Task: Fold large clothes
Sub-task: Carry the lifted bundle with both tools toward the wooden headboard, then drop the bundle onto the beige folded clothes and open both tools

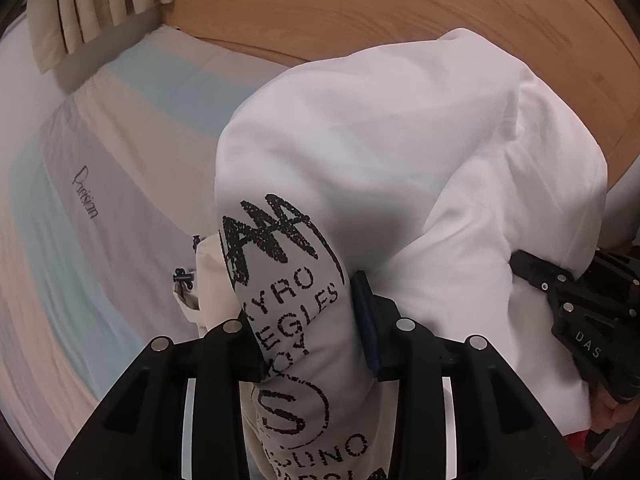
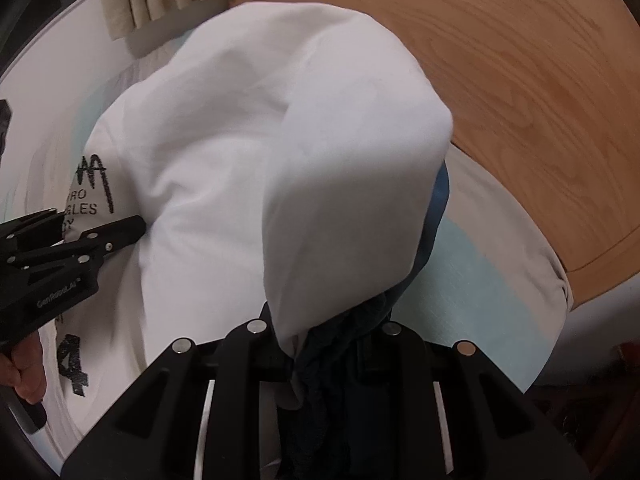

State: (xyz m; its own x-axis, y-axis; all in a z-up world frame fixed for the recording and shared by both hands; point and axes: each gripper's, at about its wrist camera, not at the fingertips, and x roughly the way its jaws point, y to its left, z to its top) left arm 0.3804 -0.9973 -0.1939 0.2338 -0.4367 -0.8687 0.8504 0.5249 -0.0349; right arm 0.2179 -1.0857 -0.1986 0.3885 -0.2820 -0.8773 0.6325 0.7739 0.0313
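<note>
1. White cotton fills both views: a large T-shirt [image 1: 380, 152] with black printed lettering [image 1: 288, 292] hangs bunched between my two tongs, above the bed.
2. My left tongs [image 1: 316, 332] are clamped on a printed fold of the T-shirt, the cloth squeezed between the pads.
3. My right tongs [image 2: 320, 344] are clamped on another gathered edge of the T-shirt, along with a dark blue fabric [image 2: 340, 360] tucked beneath it.
4. Under the T-shirt lies a striped bedsheet [image 1: 80, 184] in pale blue, beige and grey.
5. A cream cloth piece [image 1: 208, 280] lies on the sheet beside my left tongs.
6. A wooden headboard [image 1: 360, 4] curves behind the bed, with a pleated curtain [image 1: 100, 0] at its end.
</note>
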